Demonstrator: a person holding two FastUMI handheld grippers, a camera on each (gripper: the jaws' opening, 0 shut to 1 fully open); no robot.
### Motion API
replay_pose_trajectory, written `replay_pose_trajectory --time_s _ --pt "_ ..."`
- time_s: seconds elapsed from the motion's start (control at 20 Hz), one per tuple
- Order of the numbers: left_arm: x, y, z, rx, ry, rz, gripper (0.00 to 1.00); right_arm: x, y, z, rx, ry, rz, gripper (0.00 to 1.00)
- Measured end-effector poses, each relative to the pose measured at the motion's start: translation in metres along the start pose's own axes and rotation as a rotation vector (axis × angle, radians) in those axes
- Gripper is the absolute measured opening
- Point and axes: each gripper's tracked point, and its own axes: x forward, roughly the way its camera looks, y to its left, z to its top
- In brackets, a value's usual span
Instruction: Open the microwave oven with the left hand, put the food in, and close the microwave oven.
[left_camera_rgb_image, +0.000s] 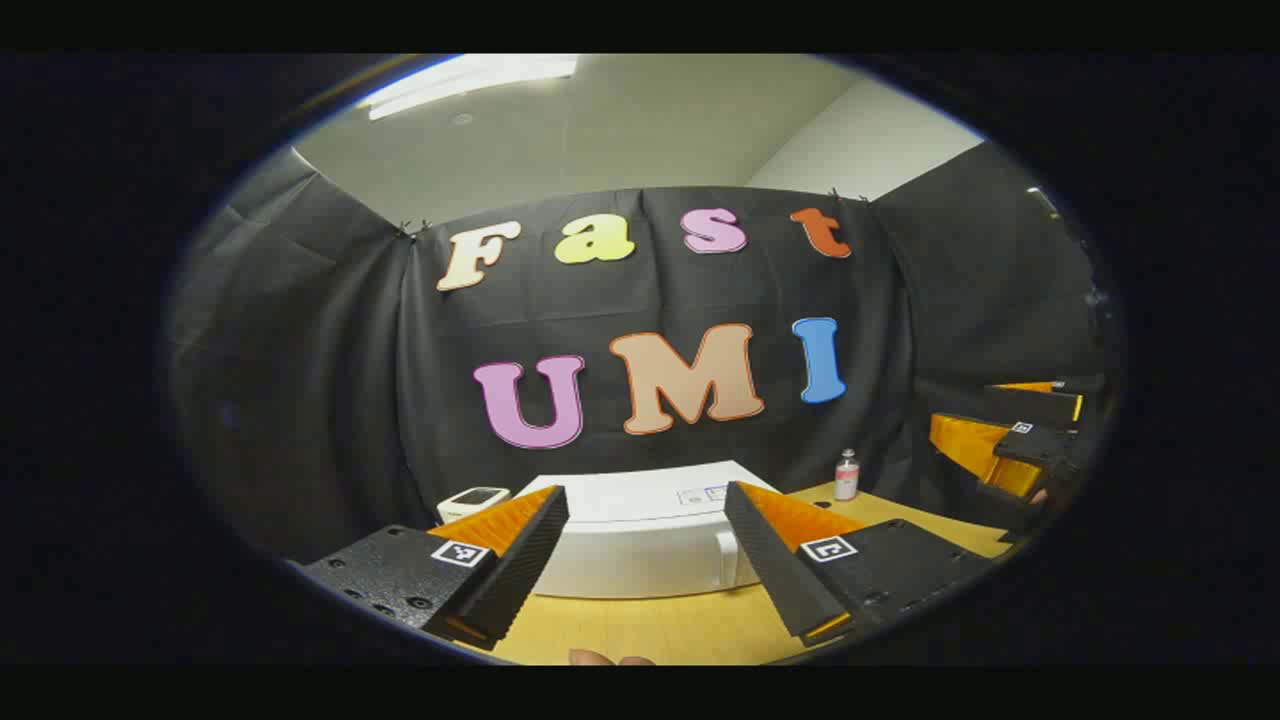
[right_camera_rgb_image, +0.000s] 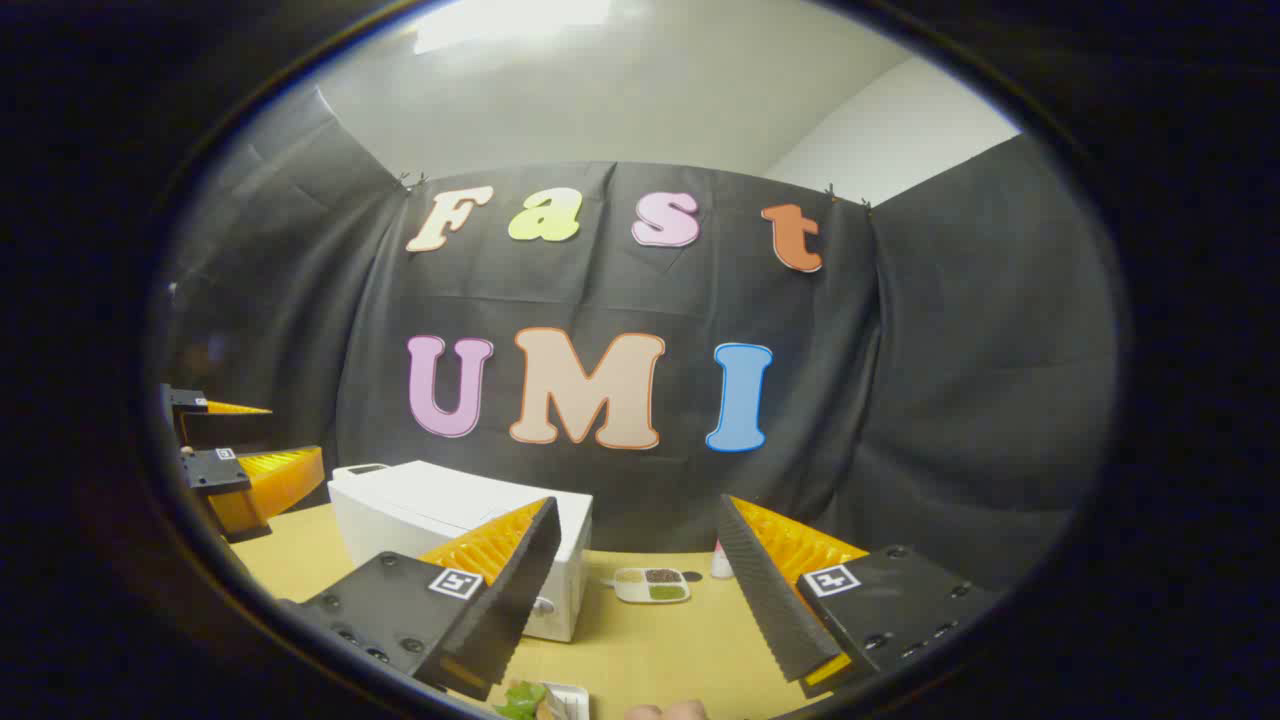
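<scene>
Facing 1 microwave (left_camera_rgb_image: 645, 535) on the table (left_camera_rgb_image: 690, 625), door shut, handle (left_camera_rgb_image: 727, 560) a vertical bar near the microwave's right front edge as the left gripper view has it. Hovering in front of the microwave, well apart from it: left gripper (left_camera_rgb_image: 645, 560), released, jaws spread wide, nothing between them. Off to the microwave's right in that same view, right gripper (left_camera_rgb_image: 1010, 440), side-on; in its own view (right_camera_rgb_image: 635, 585) likewise spread wide and empty, short of the microwave (right_camera_rgb_image: 450, 540).

Step in hand, by judgement: reaching for the door, nothing yet opened. Best done by steering the left gripper toward the handle, lining the jaws to straddle the bar, closing firmly, then pulling along the door's arc rather than straight back, to avoid dragging the light-looking box across the wood. Hinge side not discernible from here.

Food: 1 small plate (right_camera_rgb_image: 560, 702) with greens, in front of the microwave at the bottom edge of the right gripper view, close to that gripper and mostly cut off.

Counted otherwise: 1 divided dish (right_camera_rgb_image: 651, 584) with 3 fillings just right of the microwave; 1 small bottle (left_camera_rgb_image: 846, 475) beyond it; 1 small white device (left_camera_rgb_image: 475, 500) behind the microwave's left end. Grippers: 2.
</scene>
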Motion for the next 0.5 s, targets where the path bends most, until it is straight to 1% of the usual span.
replay_pose_trajectory --time_s 0.05,0.1,0.15,0.2,0.25,0.3,0.35,0.4,0.45,0.5 --pt "0.0013 0.0000 -0.0005 -0.001 0.007 0.004 0.97 -0.0003 0.0008 -0.0011 -0.006 0.000 0.002 0.97" --pt "0.0009 0.0005 -0.0021 -0.005 0.011 0.007 0.96 -0.0012 0.0010 -0.0004 -0.007 0.000 0.003 0.97" --pt "-0.0008 0.0005 -0.0014 -0.013 0.011 0.011 0.97 -0.0010 0.0011 0.0002 -0.004 -0.003 0.005 0.97" --pt "-0.0007 0.0014 -0.0026 -0.018 0.013 0.015 1.00 -0.0020 0.0019 0.0004 0.000 -0.004 0.009 0.99" --pt "-0.0016 0.0020 -0.0040 -0.020 0.018 0.019 1.00 -0.0024 0.0019 -0.0004 0.000 -0.002 0.012 0.99" --pt "-0.0022 0.0018 -0.0063 -0.019 0.024 0.021 0.97 -0.0023 -0.0003 -0.0014 0.001 0.001 0.011 1.00" --pt "-0.0039 0.0024 -0.0067 -0.016 0.027 0.025 0.97 -0.0027 -0.0017 -0.0023 0.004 0.003 0.010 0.97" --pt "-0.0042 0.0028 -0.0071 -0.012 0.029 0.029 0.94 -0.0026 -0.0033 -0.0021 0.008 0.006 0.009 0.97" --pt "-0.0034 0.0035 -0.0054 -0.012 0.026 0.032 0.97 -0.0031 -0.0048 -0.0016 0.013 0.006 0.008 1.00" --pt "-0.0039 0.0036 -0.0049 -0.013 0.024 0.034 0.97 -0.0024 -0.0063 -0.0005 0.015 0.004 0.006 1.00"
